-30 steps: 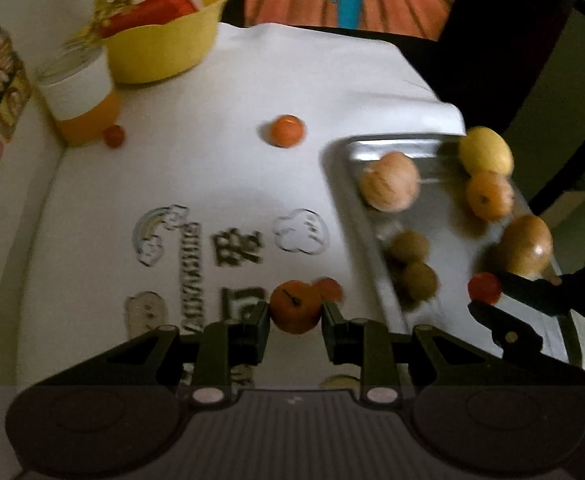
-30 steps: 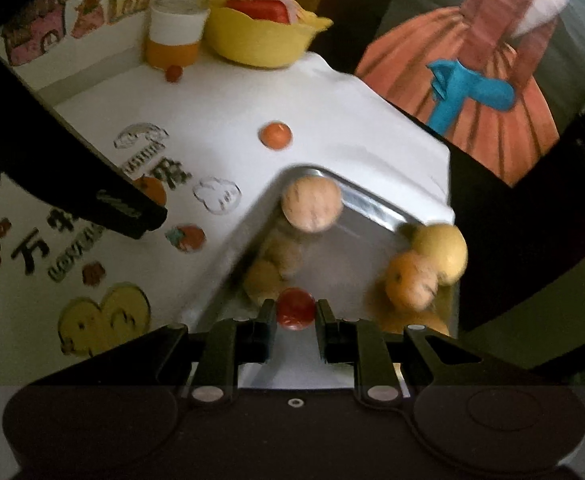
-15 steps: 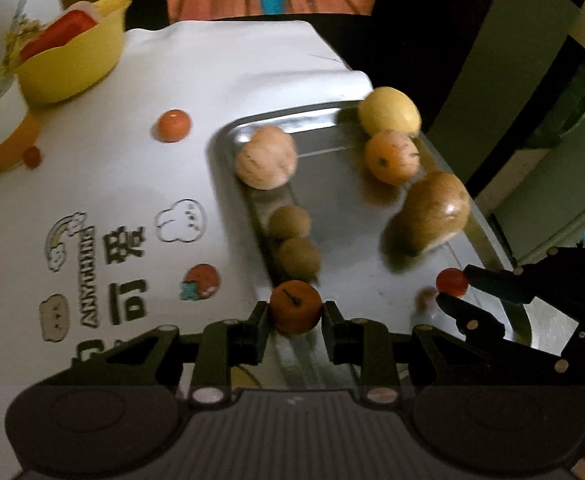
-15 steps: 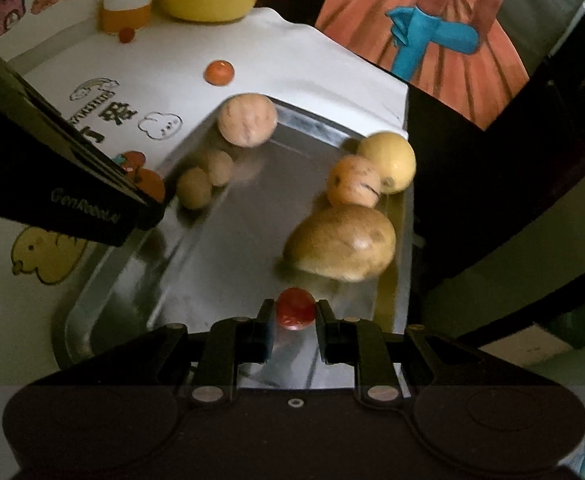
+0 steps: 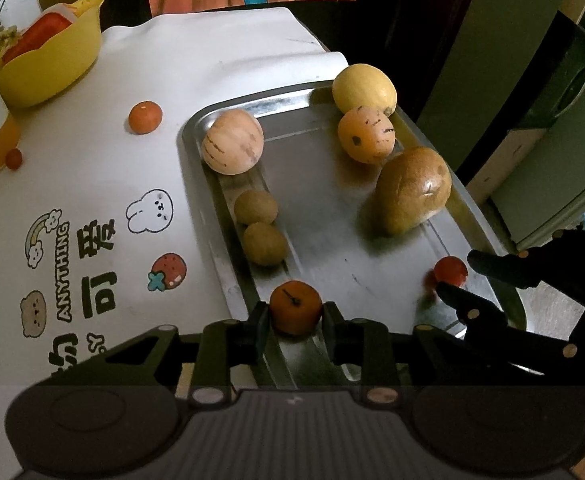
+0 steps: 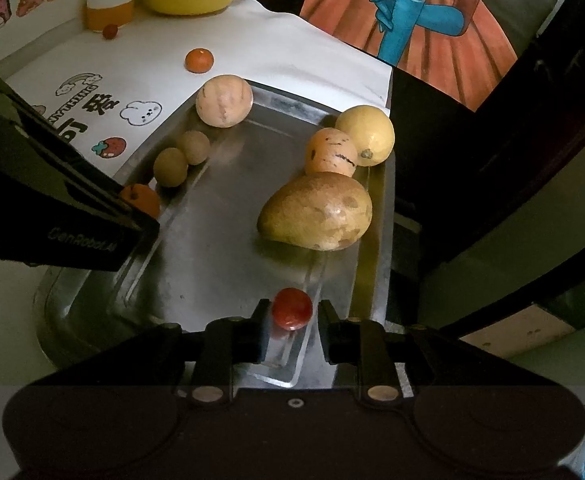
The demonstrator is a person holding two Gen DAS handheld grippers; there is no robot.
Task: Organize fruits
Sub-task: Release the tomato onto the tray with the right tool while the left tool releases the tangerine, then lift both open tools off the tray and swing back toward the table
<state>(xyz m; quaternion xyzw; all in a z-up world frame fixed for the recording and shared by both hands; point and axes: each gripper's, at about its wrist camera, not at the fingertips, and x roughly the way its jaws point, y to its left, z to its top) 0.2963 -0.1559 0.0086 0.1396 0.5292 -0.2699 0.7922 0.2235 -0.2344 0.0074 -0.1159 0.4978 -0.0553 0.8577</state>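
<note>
Tray point(image 5: 228, 280) sits on table's point(image 5: 212, 60) right part. In tray, left channel: melon point(image 5: 232, 142) farthest, two kiwis point(image 5: 255, 207) touching nearer, mandarin point(image 5: 295, 307) nearest, between left gripper's point(image 5: 295, 314) fingers. Right side: lemon point(image 5: 363, 88) farthest, orange point(image 5: 366, 134) against it, mango point(image 5: 412, 190) nearer, tomato point(image 6: 292, 308) nearest, between right gripper's point(image 6: 291, 314) fingers. Left of tray: loose mandarin point(image 5: 145, 117); bowl point(image 5: 52, 68) and jar point(image 6: 110, 0) at far left

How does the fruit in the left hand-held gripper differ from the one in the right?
The small orange in the left hand-held gripper is orange and larger, with a dark stem spot; the cherry tomato in the right hand-held gripper is red and smaller. Both are round and sit above the metal tray.
</note>
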